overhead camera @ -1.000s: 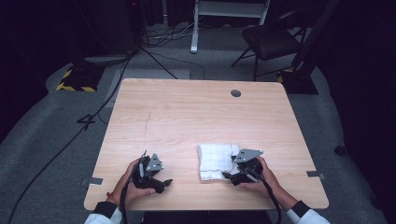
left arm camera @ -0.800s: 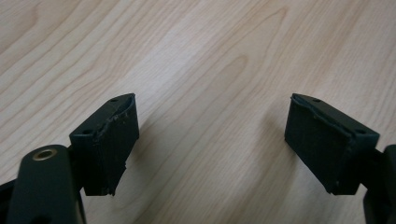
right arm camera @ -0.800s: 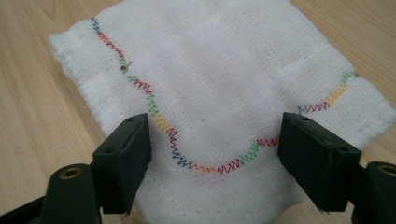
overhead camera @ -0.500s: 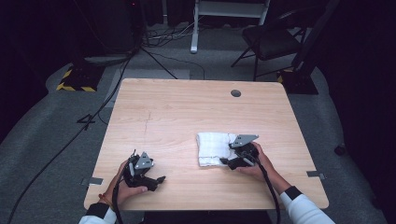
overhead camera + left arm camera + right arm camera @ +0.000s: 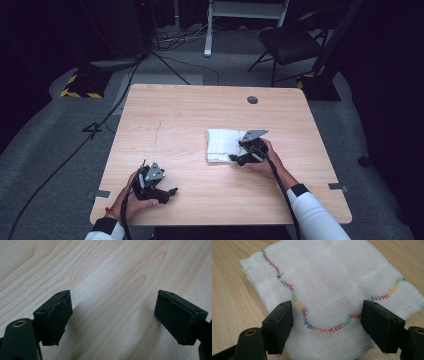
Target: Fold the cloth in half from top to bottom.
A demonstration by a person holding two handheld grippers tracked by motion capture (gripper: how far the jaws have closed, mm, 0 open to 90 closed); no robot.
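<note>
A folded white cloth (image 5: 223,145) lies on the wooden table (image 5: 190,120), right of its middle. In the right gripper view the cloth (image 5: 332,282) is gauzy, with a wavy line of many-coloured stitching across it. My right gripper (image 5: 239,157) hovers at the cloth's right edge, pointing left over it. Its jaws stand wide apart above the cloth, and the right gripper (image 5: 327,322) holds nothing. My left gripper (image 5: 167,194) rests near the table's front left edge. Open, the left gripper (image 5: 112,317) has bare wood between its jaws.
A dark round cable hole (image 5: 252,100) sits near the table's far edge. Beyond the table stand a black chair (image 5: 290,45) and a white stand (image 5: 245,15), with cables on the grey floor. A yellow-and-black striped block (image 5: 80,87) lies at the far left.
My right gripper has moved away from the front edge and up along the cloth's right side. The left hand has shifted slightly toward the front left.
</note>
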